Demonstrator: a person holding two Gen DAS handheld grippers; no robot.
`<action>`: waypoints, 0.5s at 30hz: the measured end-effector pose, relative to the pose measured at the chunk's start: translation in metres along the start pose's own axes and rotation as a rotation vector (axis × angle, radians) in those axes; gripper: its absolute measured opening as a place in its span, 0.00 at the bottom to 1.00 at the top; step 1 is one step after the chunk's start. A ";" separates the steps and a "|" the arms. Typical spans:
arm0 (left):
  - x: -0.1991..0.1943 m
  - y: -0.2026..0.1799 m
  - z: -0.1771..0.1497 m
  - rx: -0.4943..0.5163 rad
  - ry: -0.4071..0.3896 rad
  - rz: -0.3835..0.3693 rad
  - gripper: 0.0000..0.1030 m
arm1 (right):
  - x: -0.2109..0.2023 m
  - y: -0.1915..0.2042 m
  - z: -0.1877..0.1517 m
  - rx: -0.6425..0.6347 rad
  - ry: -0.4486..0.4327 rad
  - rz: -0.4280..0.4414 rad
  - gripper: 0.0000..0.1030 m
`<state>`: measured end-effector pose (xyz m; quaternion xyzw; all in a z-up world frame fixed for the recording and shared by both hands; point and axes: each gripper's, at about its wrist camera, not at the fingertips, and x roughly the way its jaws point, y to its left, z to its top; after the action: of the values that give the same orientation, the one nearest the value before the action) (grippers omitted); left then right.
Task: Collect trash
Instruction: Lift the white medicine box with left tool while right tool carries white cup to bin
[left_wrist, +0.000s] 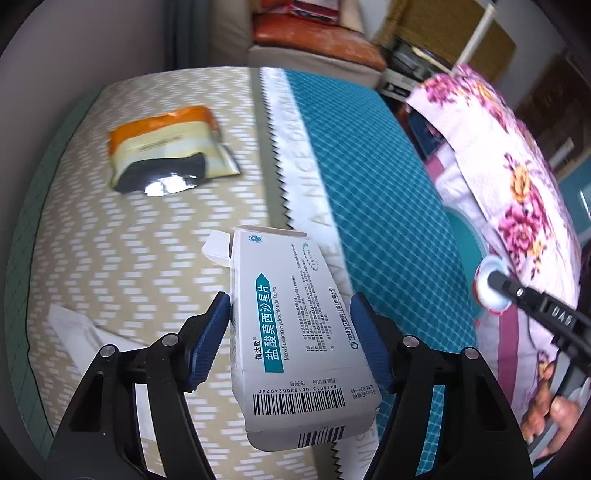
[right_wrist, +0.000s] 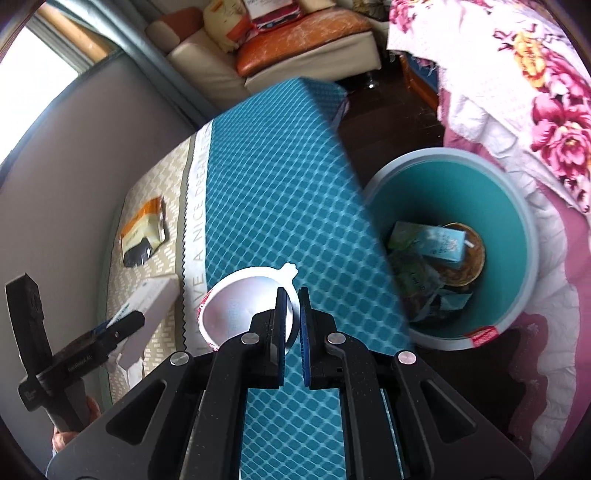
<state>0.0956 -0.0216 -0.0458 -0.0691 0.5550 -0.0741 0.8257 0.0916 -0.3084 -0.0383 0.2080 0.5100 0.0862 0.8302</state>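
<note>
While the left gripper has its blue pads against both sides of a white cardboard medicine box with teal label, box sits lifted over the beige-and-teal patterned tablecloth; orange-and-cream foil snack wrapper lies far left. Right view: right gripper jaws clamped together on the rim of a white round plastic cup, over the table's right edge; teal round trash bin right, already holding cartons.
</note>
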 end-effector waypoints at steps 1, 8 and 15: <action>0.005 -0.004 -0.001 0.008 0.018 -0.001 0.66 | -0.002 -0.002 0.000 0.002 -0.002 0.000 0.06; 0.033 -0.008 -0.013 0.030 0.117 0.035 0.66 | -0.011 -0.021 -0.001 0.027 -0.002 0.013 0.06; 0.037 -0.026 -0.010 0.078 0.104 0.065 0.65 | -0.013 -0.025 -0.003 0.037 -0.007 0.027 0.06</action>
<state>0.0992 -0.0545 -0.0781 -0.0147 0.5960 -0.0721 0.7996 0.0810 -0.3344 -0.0394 0.2305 0.5057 0.0872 0.8268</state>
